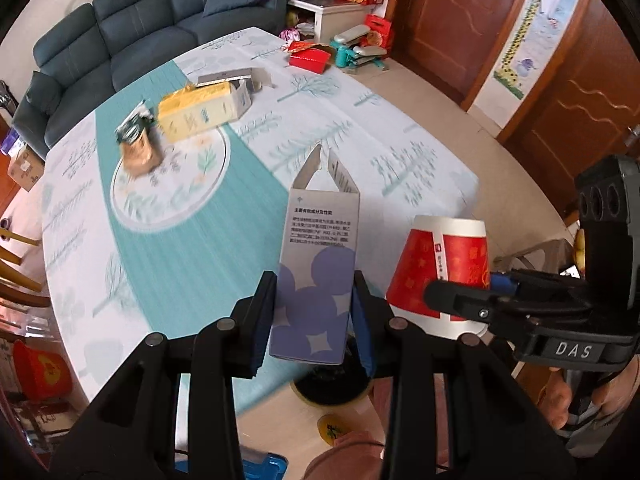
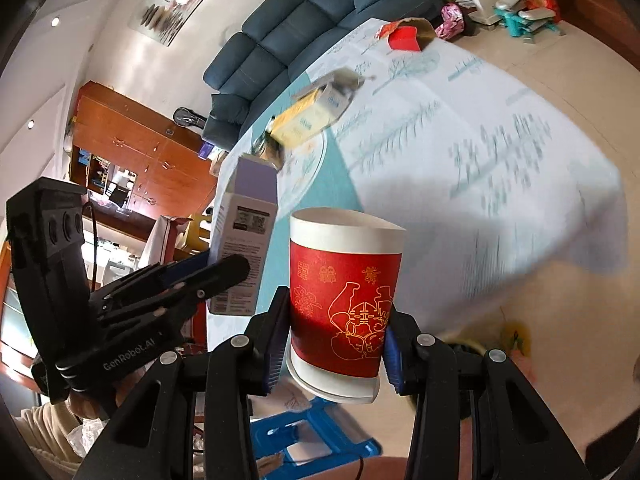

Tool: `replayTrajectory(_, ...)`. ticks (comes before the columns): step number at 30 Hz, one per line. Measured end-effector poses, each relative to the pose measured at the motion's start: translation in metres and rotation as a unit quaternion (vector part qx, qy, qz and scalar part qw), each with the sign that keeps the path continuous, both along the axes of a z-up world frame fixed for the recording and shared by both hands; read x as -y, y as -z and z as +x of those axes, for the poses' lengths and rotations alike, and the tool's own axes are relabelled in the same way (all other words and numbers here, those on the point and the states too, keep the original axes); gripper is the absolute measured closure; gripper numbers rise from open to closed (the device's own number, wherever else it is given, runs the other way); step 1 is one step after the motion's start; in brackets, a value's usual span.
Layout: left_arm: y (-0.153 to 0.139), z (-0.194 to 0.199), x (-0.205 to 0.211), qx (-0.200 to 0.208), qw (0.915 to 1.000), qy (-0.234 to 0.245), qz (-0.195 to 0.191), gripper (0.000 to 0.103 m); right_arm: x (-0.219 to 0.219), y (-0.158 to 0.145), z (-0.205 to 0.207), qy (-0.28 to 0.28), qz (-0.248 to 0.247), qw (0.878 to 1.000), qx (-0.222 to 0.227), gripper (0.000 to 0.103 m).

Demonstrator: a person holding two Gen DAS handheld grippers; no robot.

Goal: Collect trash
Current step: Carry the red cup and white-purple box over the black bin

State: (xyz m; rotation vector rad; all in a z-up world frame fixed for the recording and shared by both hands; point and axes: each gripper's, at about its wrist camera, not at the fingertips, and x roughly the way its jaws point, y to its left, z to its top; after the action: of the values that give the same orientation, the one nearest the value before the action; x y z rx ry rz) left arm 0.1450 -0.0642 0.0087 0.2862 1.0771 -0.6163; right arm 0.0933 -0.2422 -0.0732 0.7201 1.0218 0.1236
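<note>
Two grippers are up over the table's near edge, each with one piece of trash. The left gripper (image 1: 314, 316) clamps a tall, slim cardboard carton (image 1: 316, 276), grey-white with lilac circles and small print, its top flaps open; the blue pads press both narrow sides near its lower end. The right gripper (image 2: 334, 340) clamps a paper cup (image 2: 344, 304), a smooth cone turned upside down, red with gold line drawings and a white band at each end; its jaws squeeze the lower half. Carton and cup hang side by side, close but apart, clear of the table.

Four more items lie farther back on the table (image 1: 400, 128): a yellow box (image 1: 200, 112) on its side with one end open, a small blurred jar (image 1: 138, 148) just beside it, a flat grey box (image 1: 236, 76) behind the yellow one, and a red box (image 1: 310, 56) at the far edge, well apart from the rest.

The table wears a glossy cloth, white and teal, printed with pale trees and one round leafy medallion. Beyond it stand one dark blue three-seat sofa (image 1: 132, 28), a white cabinet (image 1: 336, 14) and brown wooden doors (image 1: 472, 20). The floor is pale tile. A blue plastic stool (image 2: 316, 432) shows below the cup.
</note>
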Motion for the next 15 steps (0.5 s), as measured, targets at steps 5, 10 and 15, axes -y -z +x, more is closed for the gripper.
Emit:
replayTrajectory(5,0.009,-0.055,-0.033,-0.018,0.9998,0.009,0.005,0.071,-0.036,-0.005,-0.065,0.009,-0.009,1.000,-0.003,0.063)
replayTrajectory(10,0.022,-0.095,-0.050,-0.043,0.9989,0.010,0.013,0.071,-0.052,-0.009,-0.113,0.022,-0.010,1.000,-0.017,0.063)
replayTrajectory(15,0.039,-0.117,-0.053,-0.064,0.9978,-0.005,0.017,0.071,-0.050,-0.006,-0.135,0.024,-0.012,0.999,-0.035,0.063)
